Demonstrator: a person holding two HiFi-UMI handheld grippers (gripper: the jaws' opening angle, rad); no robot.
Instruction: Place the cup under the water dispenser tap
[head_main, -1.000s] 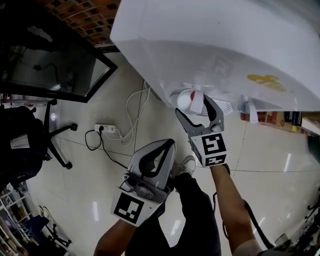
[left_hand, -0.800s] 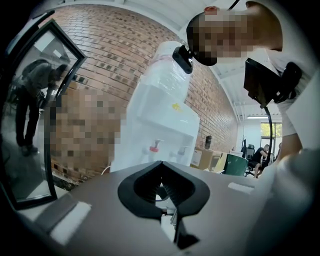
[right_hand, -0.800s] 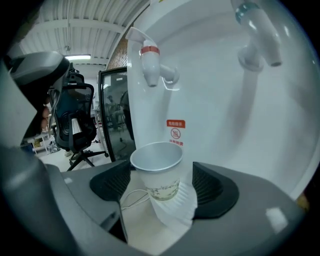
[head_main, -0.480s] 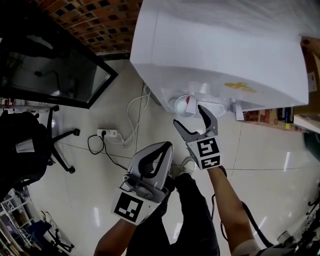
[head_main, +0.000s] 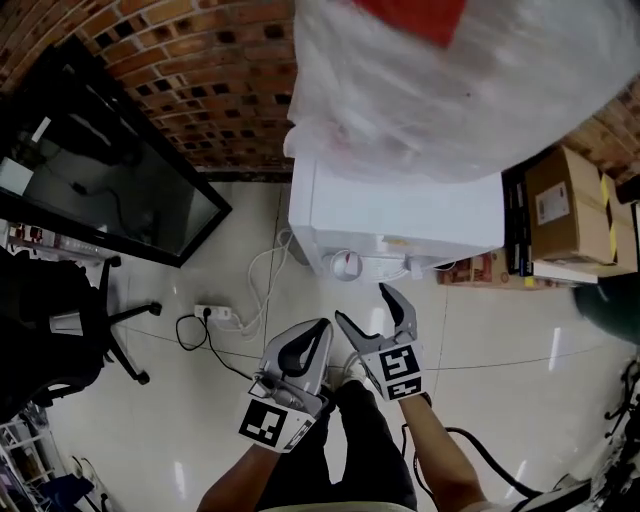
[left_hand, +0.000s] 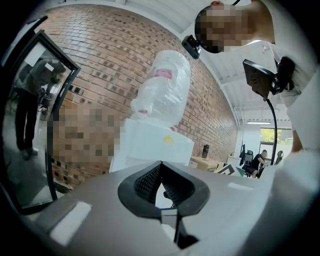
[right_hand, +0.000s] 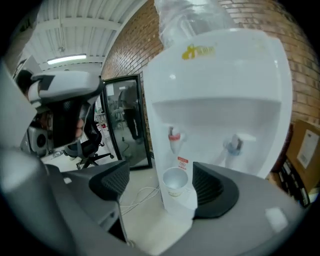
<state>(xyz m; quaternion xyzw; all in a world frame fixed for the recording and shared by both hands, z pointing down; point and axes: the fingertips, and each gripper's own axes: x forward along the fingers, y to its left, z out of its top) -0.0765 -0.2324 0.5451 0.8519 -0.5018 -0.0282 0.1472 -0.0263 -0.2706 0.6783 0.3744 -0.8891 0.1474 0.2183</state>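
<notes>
Cup (right_hand: 175, 180) beneath red tap (right_hand: 173, 136) of water dispenser (right_hand: 220, 85)

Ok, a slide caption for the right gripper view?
Open right hand-held gripper faces the cup standing under the red tap.

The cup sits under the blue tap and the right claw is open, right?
No: the cup sits under the red tap, not the blue tap, as the right gripper view shows. The right claw is open.
</notes>
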